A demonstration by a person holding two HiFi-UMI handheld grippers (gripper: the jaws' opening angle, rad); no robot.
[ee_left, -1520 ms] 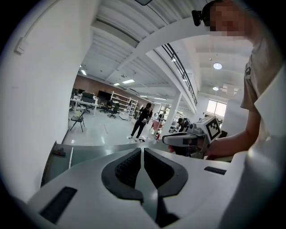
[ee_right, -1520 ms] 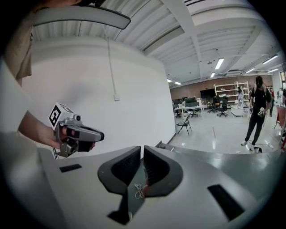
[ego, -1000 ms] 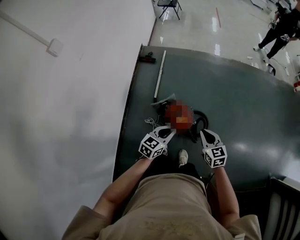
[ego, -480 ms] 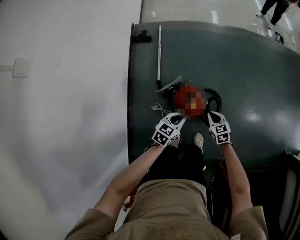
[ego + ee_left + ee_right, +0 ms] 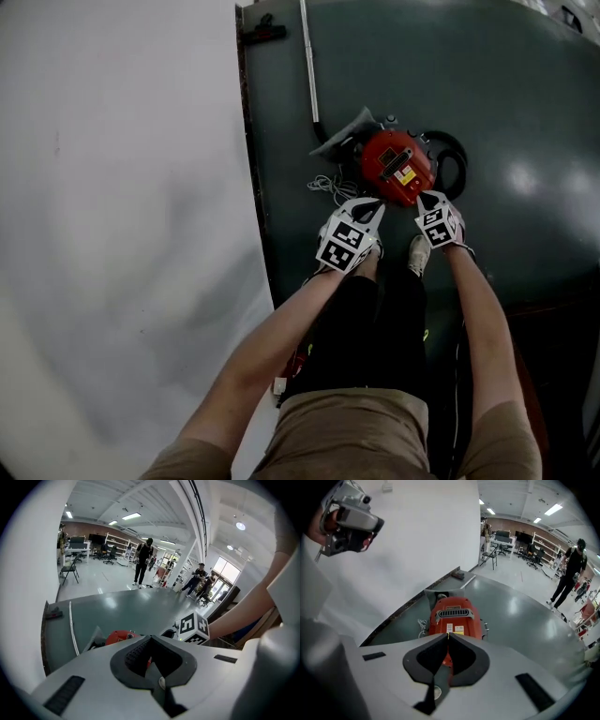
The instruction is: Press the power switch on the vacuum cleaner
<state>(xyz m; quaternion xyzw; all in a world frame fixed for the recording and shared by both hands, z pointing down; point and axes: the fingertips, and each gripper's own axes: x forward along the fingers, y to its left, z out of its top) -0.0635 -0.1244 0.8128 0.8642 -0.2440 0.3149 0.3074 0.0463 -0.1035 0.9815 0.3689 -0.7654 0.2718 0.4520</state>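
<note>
We judge the reach is in hand: left tongs (image 5: 374,205) and right tongs (image 5: 424,198), both clenched on nothing, hover just short of the red vacuum cleaner (image 5: 396,167) on the dark floor (image 5: 525,112). Next, one tip must find its switch.

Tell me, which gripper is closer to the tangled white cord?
Left. The left gripper hovers just beside the white cord, on its right. The right gripper is farther off, past the left one, at the red vacuum cleaner's near edge.
</note>
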